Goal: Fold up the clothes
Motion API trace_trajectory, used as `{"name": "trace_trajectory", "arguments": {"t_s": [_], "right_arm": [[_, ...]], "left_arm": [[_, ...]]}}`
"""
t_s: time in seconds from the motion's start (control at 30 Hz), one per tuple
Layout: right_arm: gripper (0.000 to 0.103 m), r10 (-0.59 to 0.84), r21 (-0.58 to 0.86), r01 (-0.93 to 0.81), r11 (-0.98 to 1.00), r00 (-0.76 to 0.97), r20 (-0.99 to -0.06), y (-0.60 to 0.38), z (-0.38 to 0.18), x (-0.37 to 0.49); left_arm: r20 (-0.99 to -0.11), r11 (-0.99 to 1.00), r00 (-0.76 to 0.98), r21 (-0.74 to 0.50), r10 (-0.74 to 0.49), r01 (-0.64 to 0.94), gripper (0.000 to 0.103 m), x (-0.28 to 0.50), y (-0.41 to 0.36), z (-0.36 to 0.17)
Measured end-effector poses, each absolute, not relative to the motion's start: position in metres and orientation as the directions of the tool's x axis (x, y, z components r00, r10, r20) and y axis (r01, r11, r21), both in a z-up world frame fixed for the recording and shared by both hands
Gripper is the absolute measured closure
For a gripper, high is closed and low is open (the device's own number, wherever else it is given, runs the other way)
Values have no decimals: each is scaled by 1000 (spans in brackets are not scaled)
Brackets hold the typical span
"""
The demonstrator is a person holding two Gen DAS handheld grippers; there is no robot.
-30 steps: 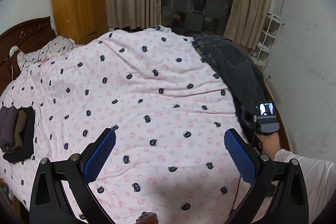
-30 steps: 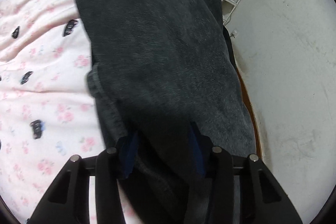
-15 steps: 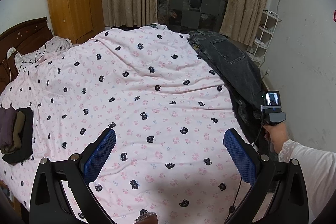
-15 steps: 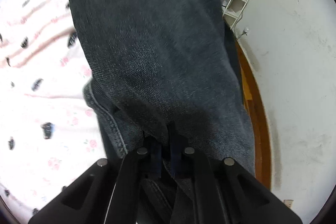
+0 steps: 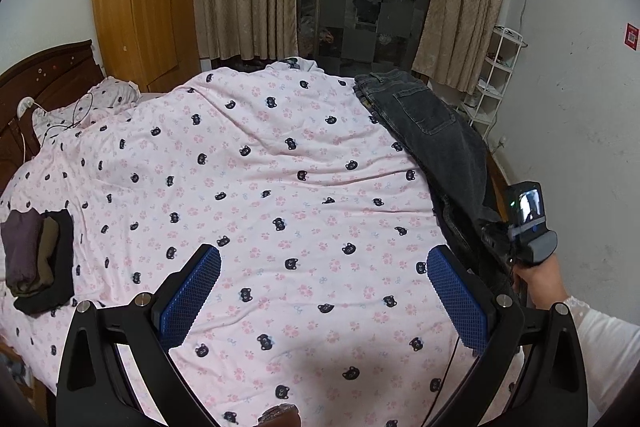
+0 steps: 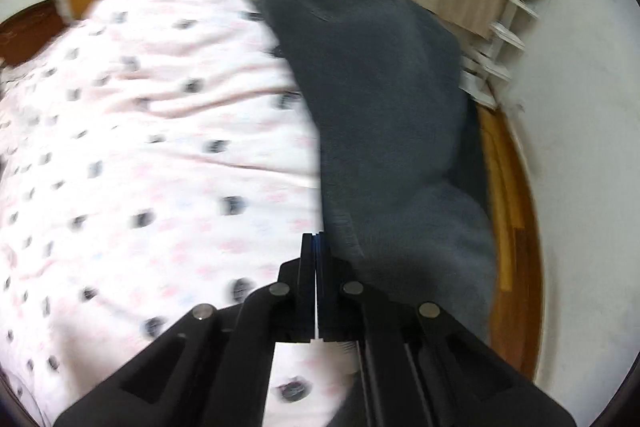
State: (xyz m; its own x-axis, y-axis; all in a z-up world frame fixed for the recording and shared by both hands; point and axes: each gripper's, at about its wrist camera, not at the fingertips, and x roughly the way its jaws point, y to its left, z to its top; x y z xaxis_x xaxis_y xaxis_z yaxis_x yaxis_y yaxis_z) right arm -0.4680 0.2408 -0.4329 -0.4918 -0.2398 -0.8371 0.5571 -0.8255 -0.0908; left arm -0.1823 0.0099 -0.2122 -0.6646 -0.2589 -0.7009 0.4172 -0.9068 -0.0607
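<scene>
While your right gripper [image 6: 316, 243] had its jaws pressed fully together, the near edge of the dark jeans [image 6: 380, 87] ran right up against the fingertips. In the right wrist view, blurred as it was, only a thin sliver of light showed between the fingers lower down. From the left wrist view the denim looked bunched and drawn up to the front of that gripper, so it seemed pinched at the very tips, though you could not be sure of it. Your right hand [image 5: 536, 275] held the tool at the side edge of the bed.

Your left gripper [image 5: 322, 255] stood wide open with nothing between its blue pads [image 5: 192, 287], hanging over the bare pink bear-print duvet [image 5: 260, 167], well apart from the jeans.

The jeans lay lengthwise along the right-hand edge of the bed, waistband and back pocket at the far end, near end lifted, part of the fabric hanging over the side. No fold had been made in them.

A small stack of dark folded garments [image 5: 36, 259] sat at the opposite edge of the duvet, so some of the work looked finished. What seemed left was to pull the jeans onto the open duvet, lay them flat, fold them and add them to that stack.
</scene>
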Motion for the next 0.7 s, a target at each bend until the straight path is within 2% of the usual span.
{"name": "trace_trajectory", "arguments": {"t_s": [0.1,0.13,0.2,0.23,0.27,0.43,0.57,0.7], "right_arm": [[102,-187,-188,556,-810,-548,-816,229,-424,-454],[99,-163,-211,539,-816,-564,-810,226,-427,-456],[69,-108,-252,493,-833,-591,-799,227,-437,-467],[30,-81,-266,462,-846,-604,-793,234,-442,-473],[17,-67,-271,436,-858,-620,-782,242,-445,-478],[17,2,-292,365,-884,-623,-783,264,-476,-512],[16,131,-415,303,-858,-651,-748,257,-500,-529],[16,199,-488,306,-817,-645,-738,246,-522,-549]], "left_arm": [[-694,-904,-667,-55,-271,425,1,-173,9,-207],[-692,-903,-668,-54,-273,425,1,-172,8,-207],[-689,-904,-670,-51,-276,425,1,-170,9,-208],[-687,-905,-671,-49,-277,424,1,-169,9,-210],[-687,-904,-671,-48,-278,424,1,-169,10,-211],[-697,-903,-666,-63,-266,426,1,-174,14,-229],[-712,-901,-655,-73,-254,428,1,-179,17,-243],[-720,-895,-647,-82,-251,438,1,-185,16,-254]]}}
